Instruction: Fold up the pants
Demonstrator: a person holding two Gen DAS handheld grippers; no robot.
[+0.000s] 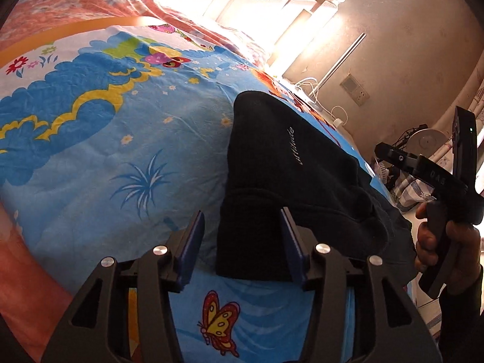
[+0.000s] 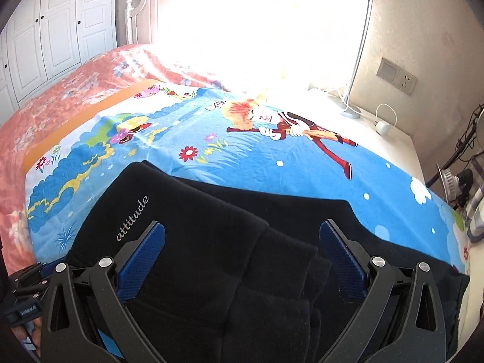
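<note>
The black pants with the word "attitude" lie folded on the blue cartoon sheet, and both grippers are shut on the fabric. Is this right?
Not quite. The black pants do lie folded on the blue cartoon sheet, but neither gripper is shut on the fabric. The right gripper stands wide open in the right wrist view, and the left gripper is open in the left wrist view.

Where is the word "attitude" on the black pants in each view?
Left wrist: "attitude" is right of centre, running upward on the pants.
Right wrist: "attitude" is left of centre, above the left blue pad.
Shared landmark: the wall socket.
</note>
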